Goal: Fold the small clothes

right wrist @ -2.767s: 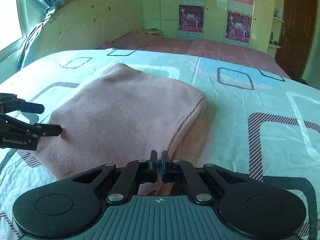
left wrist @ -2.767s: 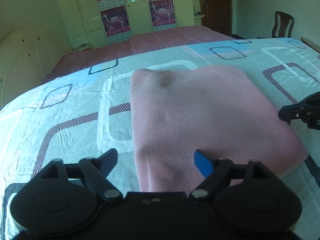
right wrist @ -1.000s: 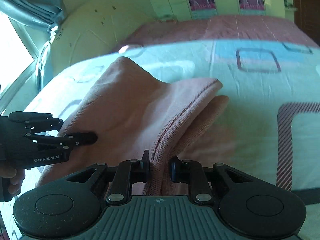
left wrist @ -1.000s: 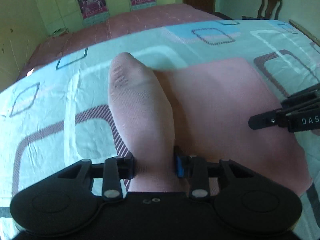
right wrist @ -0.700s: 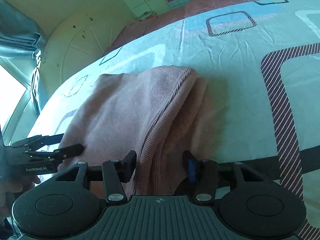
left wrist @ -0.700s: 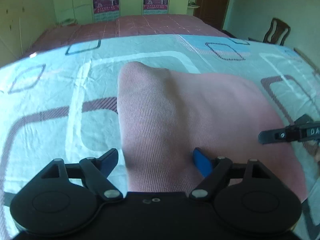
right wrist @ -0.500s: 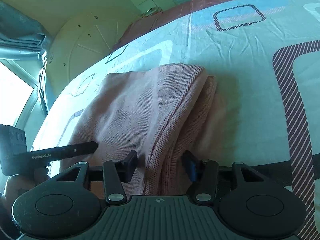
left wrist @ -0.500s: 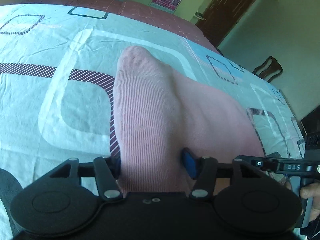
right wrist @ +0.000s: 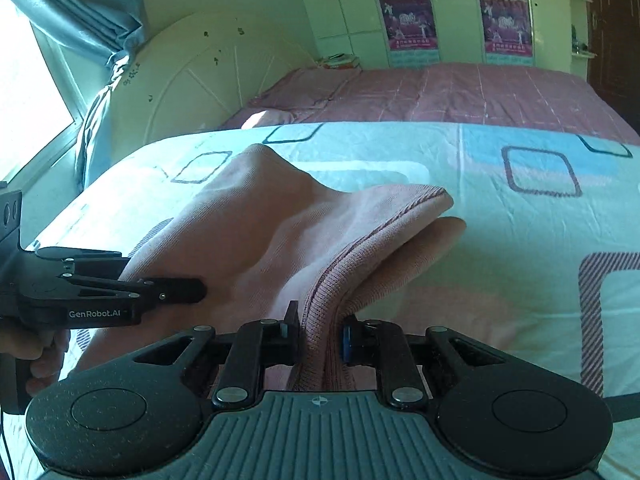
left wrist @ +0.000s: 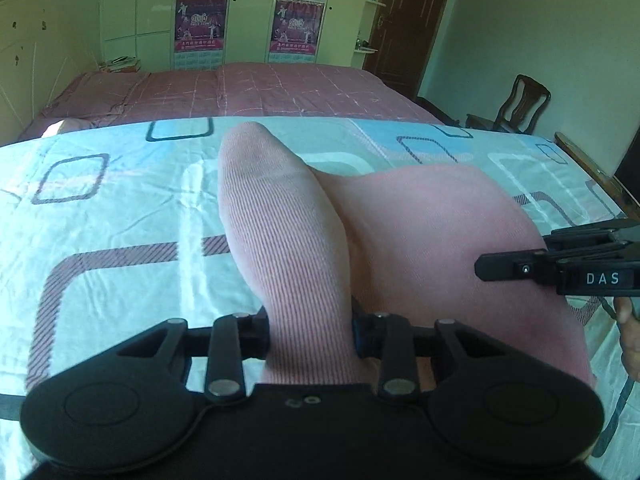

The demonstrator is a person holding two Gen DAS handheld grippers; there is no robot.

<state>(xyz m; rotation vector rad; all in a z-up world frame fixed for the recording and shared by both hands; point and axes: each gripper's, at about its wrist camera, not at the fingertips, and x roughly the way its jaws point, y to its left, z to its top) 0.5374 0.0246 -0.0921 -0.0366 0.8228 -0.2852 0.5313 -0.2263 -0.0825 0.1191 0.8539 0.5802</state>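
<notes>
A folded pink knit garment [left wrist: 420,240] lies on the patterned bedsheet [left wrist: 112,208]. My left gripper [left wrist: 310,330] is shut on the garment's near left edge and holds it up in a raised ridge. My right gripper [right wrist: 318,330] is shut on the near right edge of the garment [right wrist: 280,232], where the ribbed hem bunches between the fingers. Each gripper shows in the other's view: the right one [left wrist: 484,270] at the garment's right side, the left one [right wrist: 200,290] at its left side.
A pink checked bedcover [left wrist: 240,88] lies beyond the sheet. Wardrobe doors with posters [left wrist: 200,24] stand at the back, a wooden chair [left wrist: 520,104] and a dark door [left wrist: 404,20] at the right. A headboard [right wrist: 208,80] and curtain [right wrist: 80,8] are left.
Both grippers have closed from half open onto the garment's near edges and lifted them; the cloth now rises in ridges between the fingers.
</notes>
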